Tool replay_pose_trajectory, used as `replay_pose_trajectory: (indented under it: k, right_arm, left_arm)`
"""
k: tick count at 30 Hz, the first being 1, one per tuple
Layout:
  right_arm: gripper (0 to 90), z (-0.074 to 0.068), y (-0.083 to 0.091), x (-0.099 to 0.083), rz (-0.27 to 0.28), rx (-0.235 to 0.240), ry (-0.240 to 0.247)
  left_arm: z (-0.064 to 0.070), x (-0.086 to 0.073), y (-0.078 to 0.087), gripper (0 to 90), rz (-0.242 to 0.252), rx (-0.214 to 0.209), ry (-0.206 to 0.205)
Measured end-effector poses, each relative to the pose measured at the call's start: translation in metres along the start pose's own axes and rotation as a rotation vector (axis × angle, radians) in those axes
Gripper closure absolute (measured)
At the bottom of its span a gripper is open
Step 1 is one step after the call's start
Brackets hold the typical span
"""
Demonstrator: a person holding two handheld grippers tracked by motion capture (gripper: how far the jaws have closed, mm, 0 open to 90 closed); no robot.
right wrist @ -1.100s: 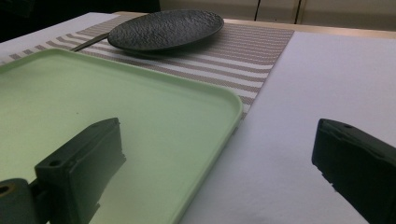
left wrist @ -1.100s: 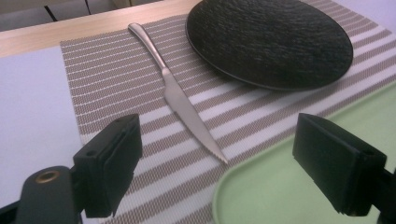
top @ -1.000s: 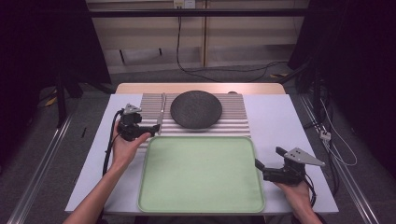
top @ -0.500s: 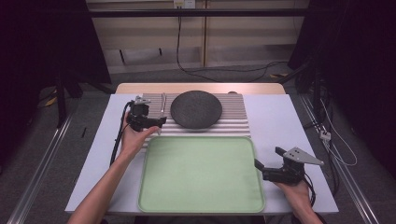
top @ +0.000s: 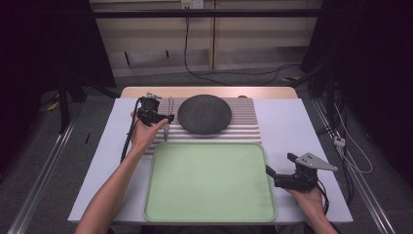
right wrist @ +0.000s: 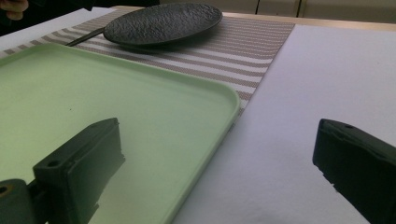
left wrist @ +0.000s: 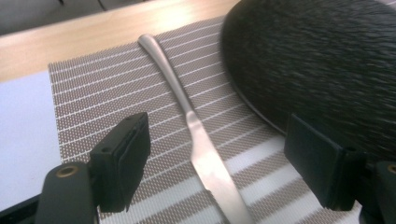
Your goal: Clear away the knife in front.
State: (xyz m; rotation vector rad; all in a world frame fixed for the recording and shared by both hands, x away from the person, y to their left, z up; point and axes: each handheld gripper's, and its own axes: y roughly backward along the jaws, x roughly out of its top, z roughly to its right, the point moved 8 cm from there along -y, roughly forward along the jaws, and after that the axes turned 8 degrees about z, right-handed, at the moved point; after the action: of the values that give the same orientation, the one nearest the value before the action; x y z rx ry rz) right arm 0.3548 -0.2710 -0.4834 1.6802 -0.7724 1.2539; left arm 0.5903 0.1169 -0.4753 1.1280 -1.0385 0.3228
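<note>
A silver table knife lies on a striped placemat, left of a dark round plate. My left gripper hangs low over the knife, open. In the left gripper view its jaws stand either side of the blade without touching it, and the plate is close on the right. My right gripper rests open at the right edge of the green tray. The tray's rim passes between its jaws.
The placemat sits at the back of a white table top, with a wooden strip behind it. The green tray holds nothing. Cables trail from both grippers. Dark floor and rails flank the table.
My left gripper has moved forward and to the right, from the mat's left edge to over the knife. The right gripper has stayed put.
</note>
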Motion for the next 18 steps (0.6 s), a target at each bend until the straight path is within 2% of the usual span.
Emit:
replay_pose_trajectory:
  k: [2,5,7,8,10,12,14,15,16,17,18]
  right_arm:
    - [1.8,0.000,0.000,0.000,0.000,0.001,0.000]
    - [1.8,0.000,-0.001,0.000,-0.002,0.002,0.001]
    - [1.8,-0.001,-0.002,-0.001,-0.004,0.004,0.002]
    - [1.8,-0.001,-0.002,-0.001,-0.004,0.005,0.002]
    - [1.8,-0.001,-0.001,-0.001,-0.003,0.005,0.003]
    - [1.8,-0.001,-0.001,-0.001,-0.003,0.006,0.005]
    - [1.7,-0.001,-0.001,-0.001,-0.005,0.005,0.004]
    - [1.7,-0.001,-0.001,-0.001,-0.005,0.005,0.004]
    - [1.7,-0.001,-0.001,-0.001,-0.004,0.004,0.005]
    - [1.7,-0.001,-0.001,-0.001,-0.004,0.004,0.005]
    - [1.7,-0.001,-0.001,-0.001,-0.005,0.003,0.004]
  left_arm:
    - [-0.006,0.000,-0.008,25.5,-0.028,0.004,0.004]
    - [-0.013,0.001,-0.018,25.4,-0.033,0.033,0.015]
    - [-0.016,0.003,-0.023,26.5,-0.043,0.027,0.020]
    - [-0.018,0.004,-0.026,28.2,-0.042,0.039,0.027]
    - [-0.019,0.006,-0.030,33.7,-0.045,0.026,0.025]
    - [-0.020,0.007,-0.037,36.3,-0.047,0.036,0.036]
    - [-0.020,0.008,-0.043,43.9,-0.055,0.038,0.041]
    - [-0.020,0.009,-0.045,43.9,-0.063,0.024,0.043]
    - [-0.020,0.010,-0.047,47.6,-0.068,0.030,0.044]
    - [-0.021,0.011,-0.049,47.6,-0.068,0.029,0.051]
    - [-0.021,0.013,-0.051,54.8,-0.066,0.028,0.054]
